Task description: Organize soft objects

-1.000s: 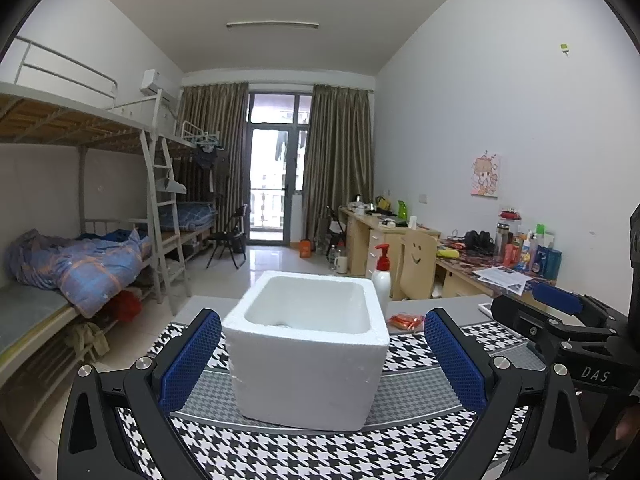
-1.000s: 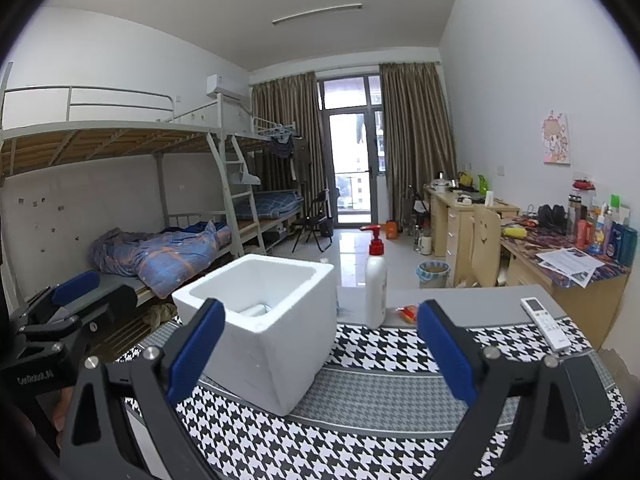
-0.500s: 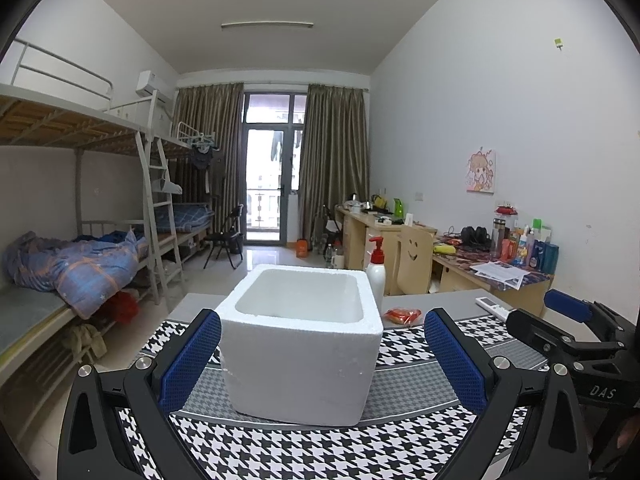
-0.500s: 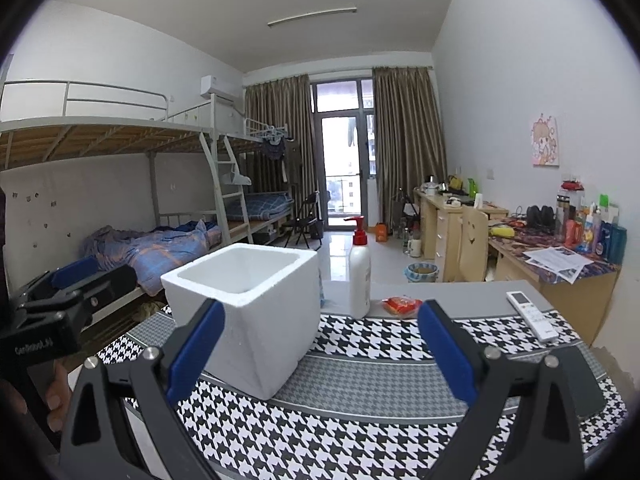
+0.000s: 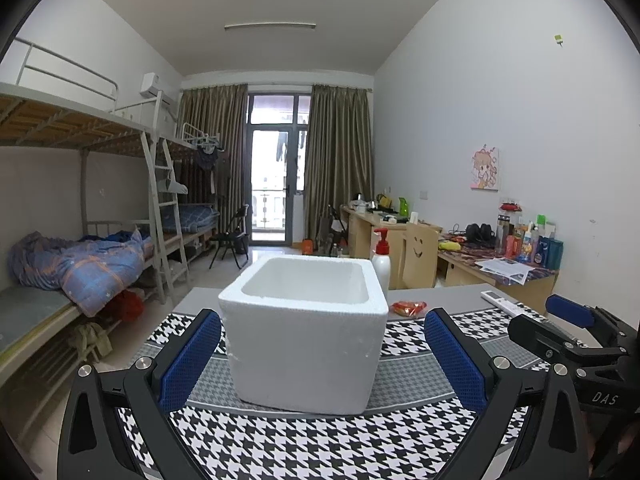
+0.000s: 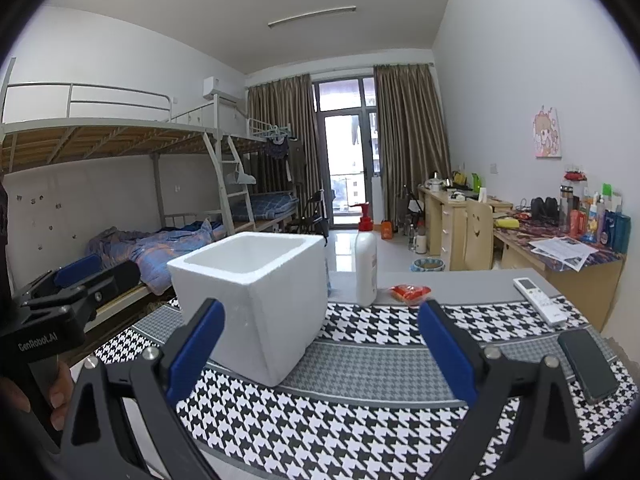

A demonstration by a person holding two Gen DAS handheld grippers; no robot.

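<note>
Left claw (image 5: 322,354): mine, spread wide and empty, its blue pads (image 5: 190,358) flanking but not touching the box (image 5: 306,336). Right claw (image 6: 320,354): likewise released, holding nothing, aimed past the box's right corner toward bare cloth (image 6: 360,364).

Box: white foam, open-topped, upright on the houndstooth cloth that covers the near part of the counter (image 6: 460,280). What shows of its interior from these low angles is white wall only; the floor of it is hidden, so I cannot tell whether anything lies inside.

Behind the box, just beside its far right corner: a pump bottle (image 6: 366,264), upright. Near the bottle, at the cloth's far edge: a small red packet (image 6: 410,293), crinkled, the only thing on the counter that looks at all pliable. Further right: a remote (image 6: 540,300) and, nearer me, a dark phone (image 6: 588,364), both lying flat, well apart from the box.

Beyond the counter: bunk beds on the left with a rumpled blue quilt (image 5: 92,264), desks along the right wall, a balcony door at the far end.

Progress, as I judge it: at or near the start. Neither claw grips anything, no soft object is visibly stowed, and the box appears to be the intended receptacle. Left to do: choose a soft item, most likely the packet, grasp it, carry it over the rim and release.
</note>
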